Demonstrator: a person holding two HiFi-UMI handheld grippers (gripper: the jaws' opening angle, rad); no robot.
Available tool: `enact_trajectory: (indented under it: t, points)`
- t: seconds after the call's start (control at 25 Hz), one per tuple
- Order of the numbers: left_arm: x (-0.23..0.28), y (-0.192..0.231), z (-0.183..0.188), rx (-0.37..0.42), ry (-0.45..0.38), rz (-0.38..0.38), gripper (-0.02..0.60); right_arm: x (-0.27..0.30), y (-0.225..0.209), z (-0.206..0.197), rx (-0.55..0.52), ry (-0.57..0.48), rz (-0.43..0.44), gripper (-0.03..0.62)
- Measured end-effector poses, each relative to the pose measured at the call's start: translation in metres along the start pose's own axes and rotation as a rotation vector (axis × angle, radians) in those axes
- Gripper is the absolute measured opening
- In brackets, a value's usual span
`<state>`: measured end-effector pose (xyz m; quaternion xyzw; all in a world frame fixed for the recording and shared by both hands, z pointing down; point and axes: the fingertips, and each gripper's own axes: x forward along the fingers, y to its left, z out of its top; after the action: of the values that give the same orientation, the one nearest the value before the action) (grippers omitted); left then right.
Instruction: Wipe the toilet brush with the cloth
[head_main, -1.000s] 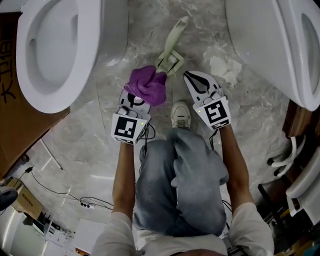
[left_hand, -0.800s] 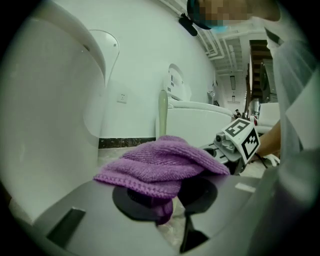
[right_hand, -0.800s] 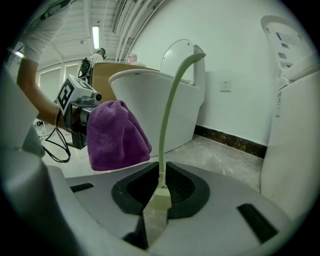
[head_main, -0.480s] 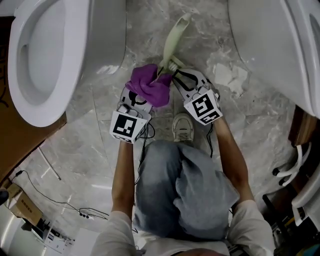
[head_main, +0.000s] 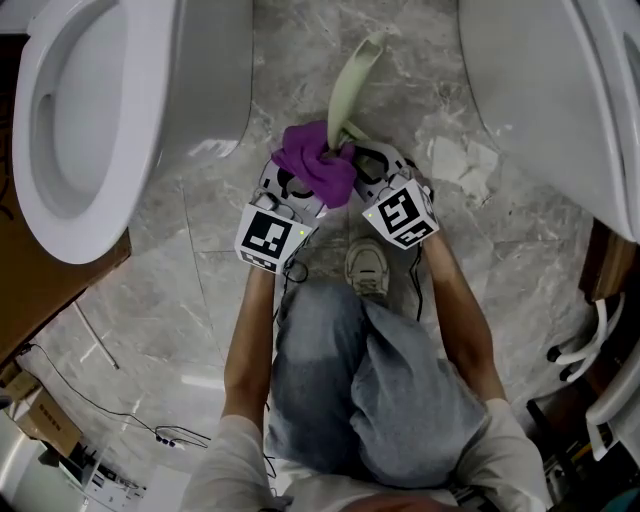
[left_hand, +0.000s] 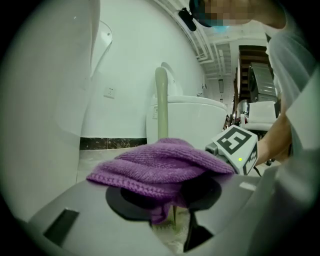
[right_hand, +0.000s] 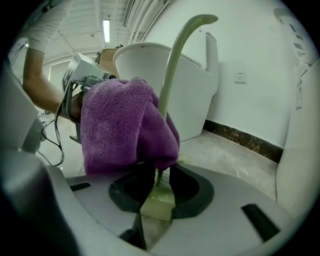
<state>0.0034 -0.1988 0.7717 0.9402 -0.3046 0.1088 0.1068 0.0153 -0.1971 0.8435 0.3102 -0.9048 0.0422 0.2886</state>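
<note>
One worry: with left gripper (left_hand: 170, 212) fingers just opening, we are risking the cloth (head_main: 316, 166) slipping off; right gripper (right_hand: 157, 192) fingers are clamping the toilet brush (right_hand: 172, 70).

The person wears a white short-sleeved top (head_main: 232, 465). Its sleeves are loose and end above the elbows, leaving the forearms bare. The jeans (head_main: 335, 370) are grey-blue denim, creased along the thighs, and the right leg looks paler than the left. One shoe shows, a white lace-up sneaker (head_main: 367, 268) with a rounded toe and pale laces.
</note>
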Motion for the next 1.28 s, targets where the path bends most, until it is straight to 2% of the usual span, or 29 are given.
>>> enact_trajectory:
  t: [0.36,0.44,0.56,0.76,1.28]
  points:
    - [0.022,0.005,-0.006,-0.041,-0.029,0.002,0.172,0.008,0.002,0.001,-0.035,0.005,0.008,0.063]
    - [0.024,0.006,-0.006,-0.029,-0.036,0.005,0.167,0.008,0.003,0.002,-0.038,0.011,0.014,0.058]
    - [0.028,0.004,-0.006,-0.004,-0.04,0.003,0.113,0.007,0.003,0.001,-0.044,0.01,0.019,0.054]
    - [0.028,0.004,-0.001,0.009,-0.027,-0.014,0.106,0.008,0.002,0.002,-0.047,0.003,0.032,0.049]
    - [0.012,0.007,0.11,0.044,-0.127,-0.047,0.118,0.007,0.002,0.001,-0.042,0.007,0.034,0.046]
